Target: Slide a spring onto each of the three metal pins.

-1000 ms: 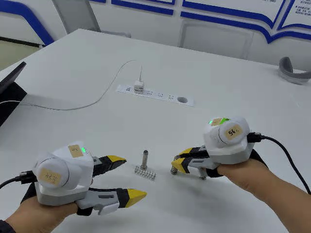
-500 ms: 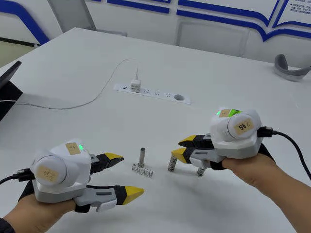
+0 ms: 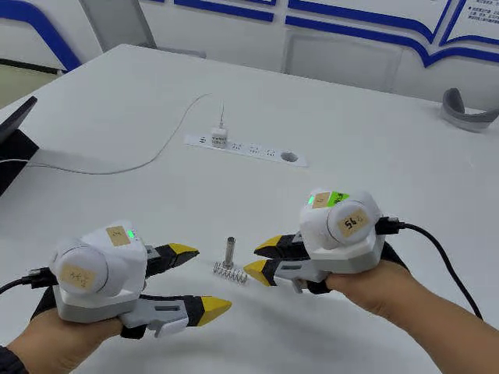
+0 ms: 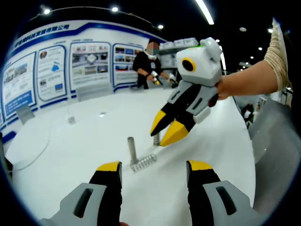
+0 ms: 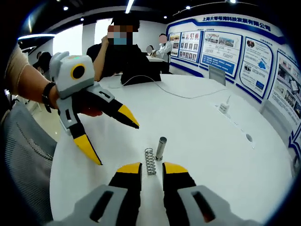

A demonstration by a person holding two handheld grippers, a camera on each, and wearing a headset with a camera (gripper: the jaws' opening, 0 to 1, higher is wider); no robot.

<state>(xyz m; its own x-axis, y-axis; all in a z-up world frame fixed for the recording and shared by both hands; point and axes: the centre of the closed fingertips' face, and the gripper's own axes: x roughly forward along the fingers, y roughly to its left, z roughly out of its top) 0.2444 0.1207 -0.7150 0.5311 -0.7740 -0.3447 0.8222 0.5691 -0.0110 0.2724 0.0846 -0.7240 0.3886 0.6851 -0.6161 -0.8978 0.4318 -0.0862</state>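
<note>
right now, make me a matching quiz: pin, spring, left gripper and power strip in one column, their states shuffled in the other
Things:
1. pin
2. spring
3. left gripper
4. power strip

States:
a. lies on its side by the pin's foot
b. jaws wide apart
c. stands upright
d. has a white plug in it

Pairs: 1-c, 2-a, 3-b, 4-d

white table [image 3: 374, 156], power strip [image 3: 257, 150], plugged charger [image 3: 220, 139], dark screen edge [image 3: 12, 148]

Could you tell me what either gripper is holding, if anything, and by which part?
Nothing: the left gripper and right gripper are open; the spring lies free beside the pin.
</note>
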